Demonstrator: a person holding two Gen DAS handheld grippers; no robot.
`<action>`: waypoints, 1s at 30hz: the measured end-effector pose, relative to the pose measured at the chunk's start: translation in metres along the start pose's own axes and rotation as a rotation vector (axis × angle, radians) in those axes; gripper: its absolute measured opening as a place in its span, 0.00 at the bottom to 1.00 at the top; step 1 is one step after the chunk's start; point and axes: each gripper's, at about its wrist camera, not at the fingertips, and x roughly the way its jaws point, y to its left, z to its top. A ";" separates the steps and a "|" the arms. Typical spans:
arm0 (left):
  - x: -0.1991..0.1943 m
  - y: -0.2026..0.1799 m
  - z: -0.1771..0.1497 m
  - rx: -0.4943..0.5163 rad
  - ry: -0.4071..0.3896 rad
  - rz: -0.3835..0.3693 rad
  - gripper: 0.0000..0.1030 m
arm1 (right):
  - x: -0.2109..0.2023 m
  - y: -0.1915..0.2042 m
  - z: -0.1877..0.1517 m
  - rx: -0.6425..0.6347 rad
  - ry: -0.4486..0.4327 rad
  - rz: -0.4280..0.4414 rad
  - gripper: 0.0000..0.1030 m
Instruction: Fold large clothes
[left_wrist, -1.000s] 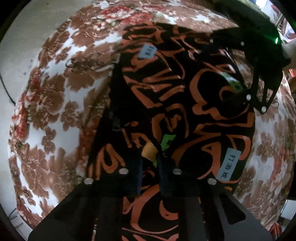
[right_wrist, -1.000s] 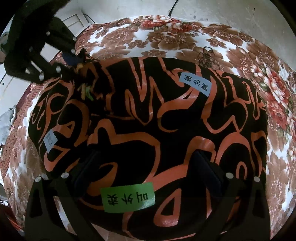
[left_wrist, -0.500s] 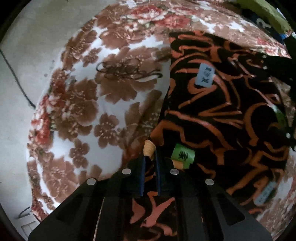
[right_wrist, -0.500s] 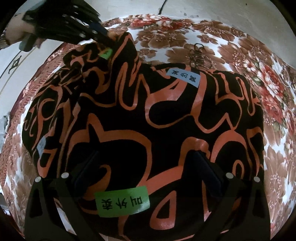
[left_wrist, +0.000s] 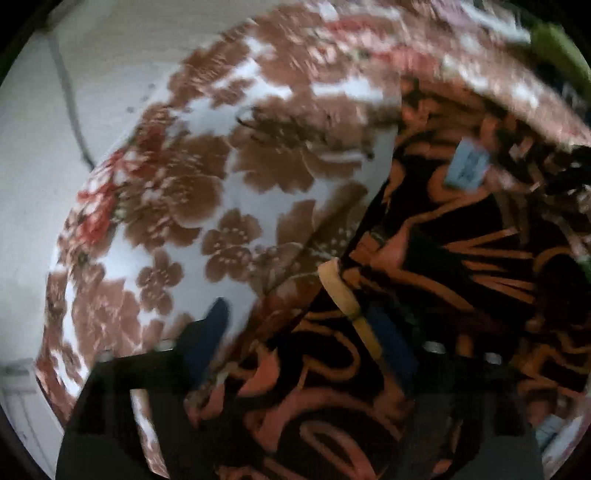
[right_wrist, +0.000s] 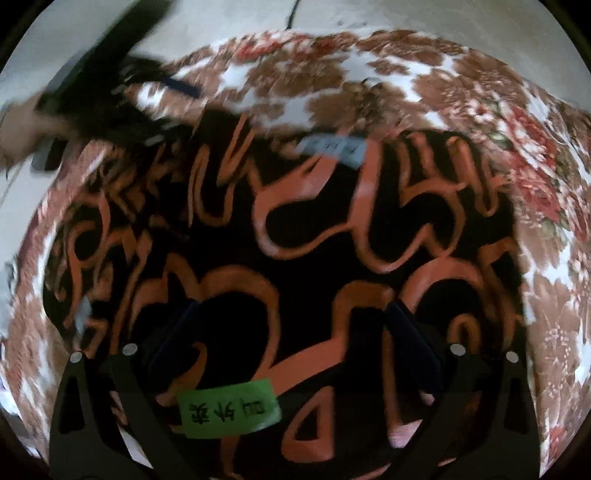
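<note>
Your black garment with orange swirls (right_wrist: 280, 258) lies spread on the flowered bedcover (left_wrist: 207, 206). In the right wrist view it reads wider than deep, its long axis running side to side across the picture, and the far edge sits just short of a blue label (right_wrist: 332, 149). A green label (right_wrist: 227, 410) lies on its near edge, between your right fingers.

In the left wrist view the garment's edge runs diagonally up to the right, with the bare bedcover to its left. A tan tag (left_wrist: 338, 286) sticks out at that edge.

Your left claw (left_wrist: 295, 336) is opening. The garment's edge lies between the fingers, but the pads do not press on it. Your right claw (right_wrist: 291, 328) stands wide over the garment's near part, with cloth under it and nothing pinched.

The pale floor (left_wrist: 33, 184) shows beyond the bedcover. Both views are blurred.
</note>
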 end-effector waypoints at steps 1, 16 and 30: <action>-0.013 0.005 -0.005 -0.022 -0.023 0.023 0.85 | -0.007 -0.007 0.006 0.019 -0.022 -0.008 0.95; -0.011 -0.022 -0.087 -0.699 -0.049 0.097 0.90 | 0.042 -0.063 0.079 0.000 -0.088 -0.264 0.95; -0.003 0.004 -0.150 -0.649 0.064 0.214 0.96 | 0.067 -0.131 0.064 -0.063 -0.046 -0.336 0.95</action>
